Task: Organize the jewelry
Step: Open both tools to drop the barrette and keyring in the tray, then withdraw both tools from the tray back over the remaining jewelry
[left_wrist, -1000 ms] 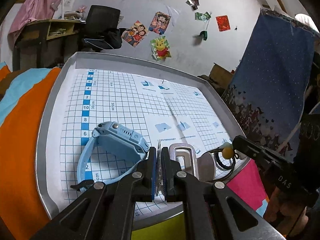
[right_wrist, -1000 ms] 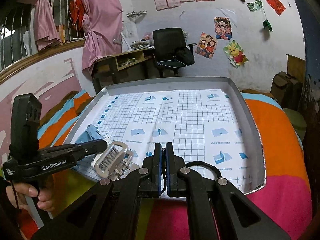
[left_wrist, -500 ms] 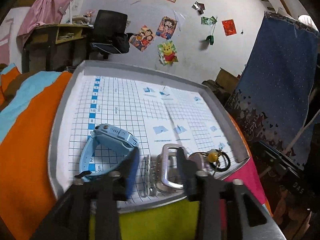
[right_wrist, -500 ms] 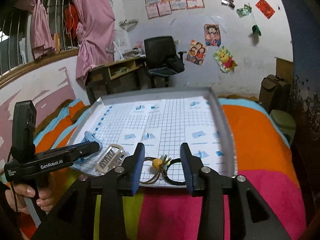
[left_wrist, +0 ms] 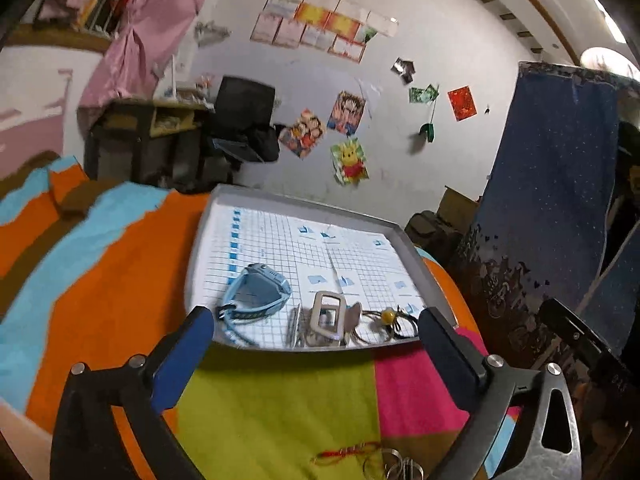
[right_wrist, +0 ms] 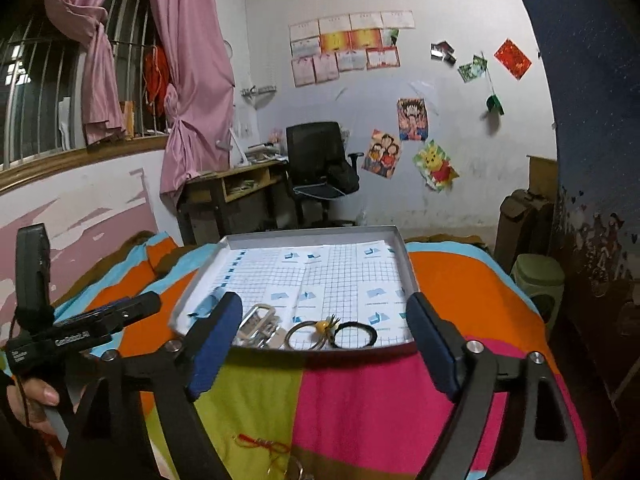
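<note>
Bright patches of orange, blue, green and pink cover the bed blanket (left_wrist: 280, 400) under my two tools; on it sits a flat grey metal tray lined with white squared paper (left_wrist: 208, 216); behind it I see a white wall with cartoon posters (right_wrist: 434, 164), a black office chair (right_wrist: 316, 160) and pink curtains (right_wrist: 192, 80).

My left gripper (left_wrist: 316, 328) is held above the blanket just in front of the tray; its blue-padded fingers (left_wrist: 184, 356) are spread wide and hold nothing; my right gripper (right_wrist: 324, 324) is the same, wide apart and empty, also in front of the tray.

All the tray's things lie along its near edge; a light blue plastic wristwatch (left_wrist: 256, 292) is at the left; a silver metal hair clip with a square frame (left_wrist: 328, 312) is beside it; next comes a thin hair tie with a yellow bead (right_wrist: 320, 326), and touching that a plain black hair tie (right_wrist: 356, 336) at the right.

On the blanket, close to me and outside the tray, lies a red string bracelet (right_wrist: 264, 444); beside it are some silver rings (left_wrist: 400, 468), I think, but they are cut off at the bottom of the view.

A hand (right_wrist: 36, 400) at the left grips the handle of the left tool.
</note>
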Available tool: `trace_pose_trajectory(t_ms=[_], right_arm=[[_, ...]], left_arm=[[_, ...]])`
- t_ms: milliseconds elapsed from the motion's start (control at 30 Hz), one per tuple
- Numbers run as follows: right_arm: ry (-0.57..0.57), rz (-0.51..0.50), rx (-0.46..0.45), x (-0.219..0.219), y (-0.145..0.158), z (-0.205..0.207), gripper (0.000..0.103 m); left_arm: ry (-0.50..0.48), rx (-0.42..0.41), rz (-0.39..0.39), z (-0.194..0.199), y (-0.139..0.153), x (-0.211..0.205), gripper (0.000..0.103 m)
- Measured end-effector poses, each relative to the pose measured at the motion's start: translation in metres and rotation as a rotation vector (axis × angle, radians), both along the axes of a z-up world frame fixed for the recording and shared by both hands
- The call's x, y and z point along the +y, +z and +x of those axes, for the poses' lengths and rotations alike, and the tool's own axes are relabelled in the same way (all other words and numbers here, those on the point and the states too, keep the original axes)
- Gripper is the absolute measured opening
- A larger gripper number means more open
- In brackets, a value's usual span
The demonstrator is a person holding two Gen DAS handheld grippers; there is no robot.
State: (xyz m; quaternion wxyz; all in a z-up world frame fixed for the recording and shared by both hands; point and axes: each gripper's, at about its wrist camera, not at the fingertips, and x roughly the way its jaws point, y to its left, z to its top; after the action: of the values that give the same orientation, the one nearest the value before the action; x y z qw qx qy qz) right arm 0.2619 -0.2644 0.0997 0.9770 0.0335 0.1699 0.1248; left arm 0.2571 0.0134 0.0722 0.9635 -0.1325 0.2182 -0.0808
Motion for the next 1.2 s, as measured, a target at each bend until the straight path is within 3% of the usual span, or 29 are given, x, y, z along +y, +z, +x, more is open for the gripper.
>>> trace_pose_trajectory(t_ms=[133,367,600,900,1200], right_arm=[[-0.011,-0.001,-0.047,-0.004,0.001,-0.042,0.093],[-0.024,-0.016,-0.091,-0.005,-0.001,-0.107,0.098],[-0.028,-0.043,-0.105,-0.008,-0.007,-0.159,0.098],[-0.045,-0.089,-0.068,-0.009,-0.019,-0.194,0.098],[-0.068,-0.092,0.005,-0.012,-0.037,-0.197,0.098]], left_arm=[[0.011,-0.045,0.040,-0.041,0.008,0.001,0.103],[0.078,-0.098,0.049,-0.111,0.006,0.011,0.103],[0.083,-0.093,0.065,-0.157,-0.007,0.010,0.103],[0.037,-0.068,0.105,-0.189,-0.024,-0.001,0.103],[0.008,-0.010,0.170,-0.204,-0.043,-0.016,0.103]])
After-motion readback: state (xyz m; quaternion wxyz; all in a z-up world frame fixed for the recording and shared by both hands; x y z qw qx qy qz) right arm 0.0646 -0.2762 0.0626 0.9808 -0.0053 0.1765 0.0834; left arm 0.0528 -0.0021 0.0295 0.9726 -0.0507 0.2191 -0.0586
